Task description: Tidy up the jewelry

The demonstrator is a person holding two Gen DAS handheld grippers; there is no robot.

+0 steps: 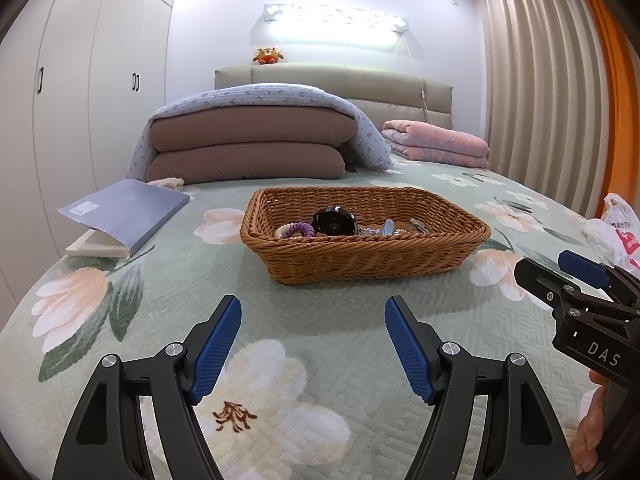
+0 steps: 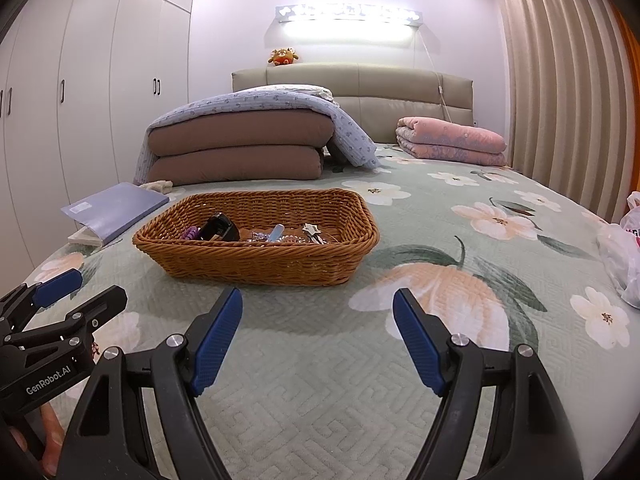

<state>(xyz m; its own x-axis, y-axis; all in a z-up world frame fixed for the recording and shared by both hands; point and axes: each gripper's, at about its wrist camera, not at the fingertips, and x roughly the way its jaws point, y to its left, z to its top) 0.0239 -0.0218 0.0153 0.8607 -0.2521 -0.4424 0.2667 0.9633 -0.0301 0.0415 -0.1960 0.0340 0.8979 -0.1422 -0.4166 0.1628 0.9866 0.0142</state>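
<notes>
Left wrist view: left gripper [image 1: 313, 344] hovered low over the bedspread [image 1: 320, 312], its blue pads spread wide with nothing between them, aimed at the near wall of the wicker basket [image 1: 352, 258].
Right wrist view: right gripper [image 2: 318, 346] was likewise spread wide and empty, level with its partner and near it, the basket lying ahead and to its left.
Posture, as judged: both tools faced the basket from short of its near rim, a stance that suited either reaching in or drawing back.
Task items: a dark round watch-like piece [image 1: 331, 220], a purple coiled band [image 1: 298, 231], and a cluster of clear beads and small metal trinkets [image 2: 280, 236] all lay inside the basket, touching or overlapping on its floor.
Arrangement, as judged: pieces lay gathered in one container yet unsorted among themselves; this fitted either a collection just completed or a heap awaiting separation.
Loose jewelry outside the basket: none could be made out.
Surroundings: a grey-blue book [image 1: 128, 212] lay left of the basket; folded quilts [image 1: 248, 140] were stacked behind; a plastic bag [image 2: 624, 256] sat at the right edge.
</notes>
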